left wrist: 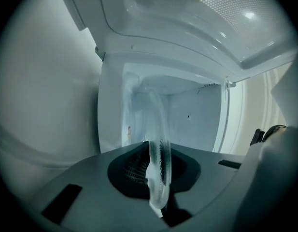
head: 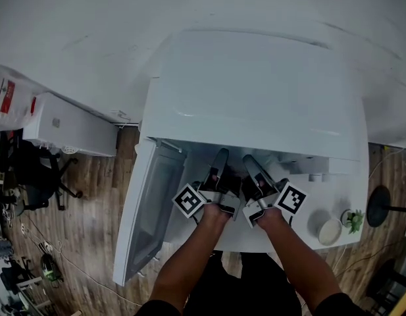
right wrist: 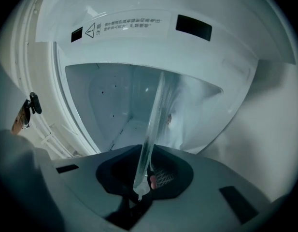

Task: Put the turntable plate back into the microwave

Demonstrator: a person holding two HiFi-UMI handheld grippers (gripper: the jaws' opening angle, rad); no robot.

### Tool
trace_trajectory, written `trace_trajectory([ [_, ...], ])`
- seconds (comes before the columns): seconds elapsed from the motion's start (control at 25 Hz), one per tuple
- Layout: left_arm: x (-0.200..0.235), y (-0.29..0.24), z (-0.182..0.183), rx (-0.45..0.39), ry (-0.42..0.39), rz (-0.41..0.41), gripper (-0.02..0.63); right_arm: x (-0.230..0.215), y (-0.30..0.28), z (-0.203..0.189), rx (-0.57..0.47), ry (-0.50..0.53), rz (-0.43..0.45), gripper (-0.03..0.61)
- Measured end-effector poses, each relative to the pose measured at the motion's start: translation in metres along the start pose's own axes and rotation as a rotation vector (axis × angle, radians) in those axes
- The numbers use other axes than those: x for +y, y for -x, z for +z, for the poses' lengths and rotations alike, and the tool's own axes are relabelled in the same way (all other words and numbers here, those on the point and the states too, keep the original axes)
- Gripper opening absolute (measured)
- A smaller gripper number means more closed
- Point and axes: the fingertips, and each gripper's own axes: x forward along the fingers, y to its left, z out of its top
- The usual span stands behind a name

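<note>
Turntable plate [left wrist: 158, 149] (clear glass) barely discernible.

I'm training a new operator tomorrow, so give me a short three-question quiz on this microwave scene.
1. True or false: the microwave door stands open.
2. What do the left gripper and right gripper both hold? A: the glass turntable plate; B: a sponge; C: nothing.
3. In the head view, on which side of the microwave does the door hang?
Key: 1 true; 2 A, each pinches its rim; 3 the left.
</note>
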Motion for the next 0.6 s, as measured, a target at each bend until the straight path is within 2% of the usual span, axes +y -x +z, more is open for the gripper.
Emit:
trace_trajectory([
  [0.2,0.002,-0.015,0.005,0.018,0.010,-0.007,0.048,-0.004,-0.001,0.004,-0.010,-0.029,0.012,0.064],
  [0.32,0.001,-0.020,0.005,0.033,-0.008,-0.014,0.049,-0.005,-0.004,0.008,-0.046,-0.089,0.020,0.063],
  [0.6,-0.005,-0.018,0.004,0.065,-0.047,-0.038,0.076,0.002,-0.008,0.014,-0.098,-0.122,0.066,0.072],
])
